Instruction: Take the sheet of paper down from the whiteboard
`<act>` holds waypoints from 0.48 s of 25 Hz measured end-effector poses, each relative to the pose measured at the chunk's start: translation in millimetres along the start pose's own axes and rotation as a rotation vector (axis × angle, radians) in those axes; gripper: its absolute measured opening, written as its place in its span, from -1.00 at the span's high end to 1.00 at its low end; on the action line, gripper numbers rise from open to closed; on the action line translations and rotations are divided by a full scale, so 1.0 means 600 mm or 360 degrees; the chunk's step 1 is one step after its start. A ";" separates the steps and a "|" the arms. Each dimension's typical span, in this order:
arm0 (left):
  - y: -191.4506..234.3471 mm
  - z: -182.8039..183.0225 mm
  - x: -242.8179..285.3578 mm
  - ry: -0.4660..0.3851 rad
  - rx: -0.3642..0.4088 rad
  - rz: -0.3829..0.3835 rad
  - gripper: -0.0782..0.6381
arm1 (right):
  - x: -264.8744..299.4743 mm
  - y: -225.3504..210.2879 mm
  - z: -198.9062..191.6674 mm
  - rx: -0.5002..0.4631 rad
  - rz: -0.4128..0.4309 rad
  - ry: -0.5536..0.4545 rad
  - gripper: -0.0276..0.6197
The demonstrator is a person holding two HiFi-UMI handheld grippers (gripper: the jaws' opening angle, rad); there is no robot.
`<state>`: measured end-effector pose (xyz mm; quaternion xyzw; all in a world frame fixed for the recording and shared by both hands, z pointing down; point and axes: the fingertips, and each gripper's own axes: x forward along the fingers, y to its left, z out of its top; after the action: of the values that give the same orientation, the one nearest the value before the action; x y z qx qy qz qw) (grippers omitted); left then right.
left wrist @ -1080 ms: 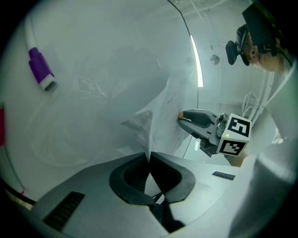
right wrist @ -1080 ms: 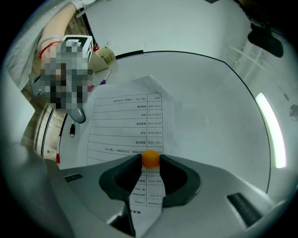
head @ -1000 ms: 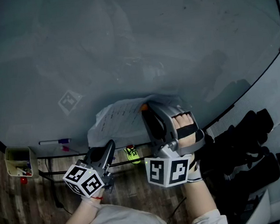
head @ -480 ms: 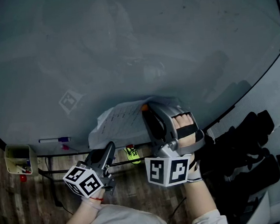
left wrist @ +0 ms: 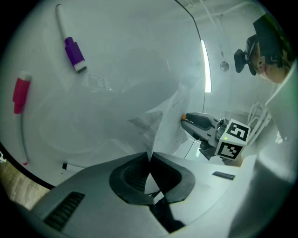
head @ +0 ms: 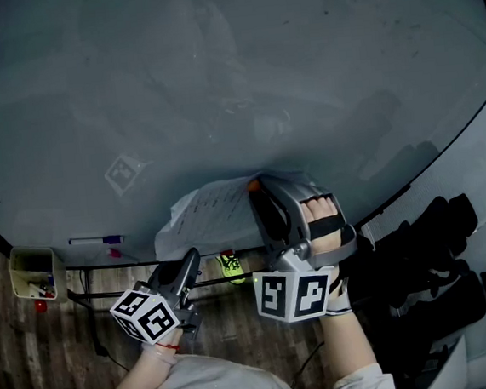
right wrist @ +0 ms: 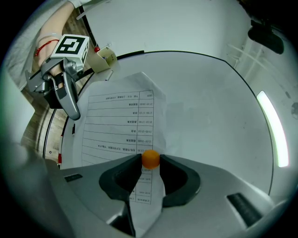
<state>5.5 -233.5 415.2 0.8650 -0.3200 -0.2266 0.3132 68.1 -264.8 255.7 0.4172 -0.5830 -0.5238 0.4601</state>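
A printed sheet of paper (head: 215,213) hangs on the whiteboard (head: 216,89), bulging away from it at its lower left. A small orange magnet (right wrist: 150,158) sits on the sheet, and my right gripper (right wrist: 150,161) is shut on that magnet, pads against both its sides. In the head view this gripper's (head: 253,186) tip meets the sheet's upper right. My left gripper (left wrist: 150,159) is shut on the sheet's (left wrist: 164,123) edge, which rises thin from between the closed pads. It reaches in from below left (head: 189,259). The right gripper (left wrist: 188,122) also shows in the left gripper view.
A purple-capped marker (left wrist: 74,54) and a pink one (left wrist: 21,95) cling to the board near the left gripper. A square marker (head: 123,173) is stuck on the board. A small box (head: 33,274) of pens hangs at the left. Dark bulky shapes (head: 420,258) stand at the right.
The left gripper has rolled slightly while keeping its hold on the sheet's edge. The right gripper and the magnet have stayed where they were.
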 end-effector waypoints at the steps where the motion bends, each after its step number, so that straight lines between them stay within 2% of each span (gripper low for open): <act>1: 0.001 -0.001 -0.001 -0.0001 -0.0003 0.0002 0.74 | 0.000 0.000 -0.001 0.0001 0.0001 0.0001 0.51; 12: 0.013 -0.013 -0.008 -0.0001 -0.0057 0.0015 0.74 | 0.003 0.001 -0.002 0.0005 0.0005 0.0001 0.51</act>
<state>3.6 -232.0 427.1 0.8576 -0.3201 -0.2311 0.3296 69.0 -266.8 256.5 0.4173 -0.5843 -0.5221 0.4603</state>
